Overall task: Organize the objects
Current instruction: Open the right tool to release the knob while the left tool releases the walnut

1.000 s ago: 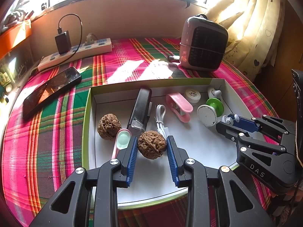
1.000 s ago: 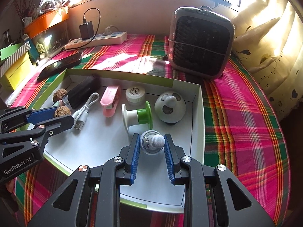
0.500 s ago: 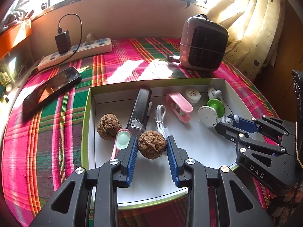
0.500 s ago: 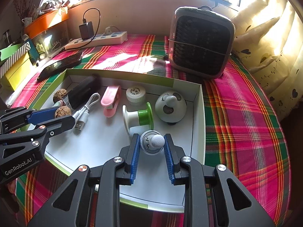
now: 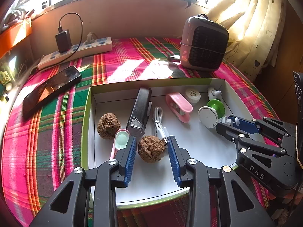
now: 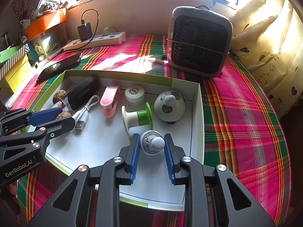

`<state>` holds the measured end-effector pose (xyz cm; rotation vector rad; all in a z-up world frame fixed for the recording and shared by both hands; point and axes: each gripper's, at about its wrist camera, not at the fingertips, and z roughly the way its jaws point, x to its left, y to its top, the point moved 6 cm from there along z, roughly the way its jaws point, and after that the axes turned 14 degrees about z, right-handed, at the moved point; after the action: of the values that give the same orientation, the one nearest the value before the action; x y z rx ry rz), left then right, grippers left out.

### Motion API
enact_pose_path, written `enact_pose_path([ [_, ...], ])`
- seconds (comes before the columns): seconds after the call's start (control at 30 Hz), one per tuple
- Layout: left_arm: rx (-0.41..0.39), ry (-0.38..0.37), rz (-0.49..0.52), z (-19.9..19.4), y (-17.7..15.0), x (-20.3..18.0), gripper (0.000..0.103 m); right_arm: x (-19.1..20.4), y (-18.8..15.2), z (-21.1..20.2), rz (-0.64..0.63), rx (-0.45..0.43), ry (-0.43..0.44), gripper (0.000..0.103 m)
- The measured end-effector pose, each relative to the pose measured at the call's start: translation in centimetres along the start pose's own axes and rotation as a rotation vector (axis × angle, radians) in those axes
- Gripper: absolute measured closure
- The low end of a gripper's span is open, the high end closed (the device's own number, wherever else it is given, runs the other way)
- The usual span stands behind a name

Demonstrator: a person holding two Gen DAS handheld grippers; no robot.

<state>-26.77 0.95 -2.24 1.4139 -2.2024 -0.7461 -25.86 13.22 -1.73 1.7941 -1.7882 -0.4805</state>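
While both rest inside white tray [image 5: 200, 147], left tool [image 5: 151, 149] just spreading, walnut [image 5: 151, 148] loose between pads; right tool [image 6: 151, 147] just spreading, small gray knob toy [image 6: 153, 144] between pads, gaps showing.

The jaws of the left gripper [image 5: 151, 146] have just been opened a little, and daylight is now seen on both sides of the walnut [image 5: 151, 149], which had been pinched between the blue pads; the nut is left resting on the white floor of the tray [image 5: 200, 151], loose between them. The same is seen on the other side: the jaws of the right gripper [image 6: 151, 145] have just been eased apart, and the small grey round toy [image 6: 152, 144], squeezed tight a moment ago, is now flanked by slim gaps at each pad and sits on the tray floor.
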Motion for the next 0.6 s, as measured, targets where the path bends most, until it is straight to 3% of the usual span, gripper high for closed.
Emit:
enact_pose_path([
  [0.07, 0.000, 0.000, -0.001, 0.0, 0.0, 0.0, 0.070, 0.1, 0.0, -0.1, -0.003, -0.003, -0.001, 0.068],
  [0.6, -0.019, 0.040, -0.007, -1.8, -0.3, -0.8, 0.068, 0.3, -0.5, -1.7, 0.022, -0.032, 0.020, 0.062],
])
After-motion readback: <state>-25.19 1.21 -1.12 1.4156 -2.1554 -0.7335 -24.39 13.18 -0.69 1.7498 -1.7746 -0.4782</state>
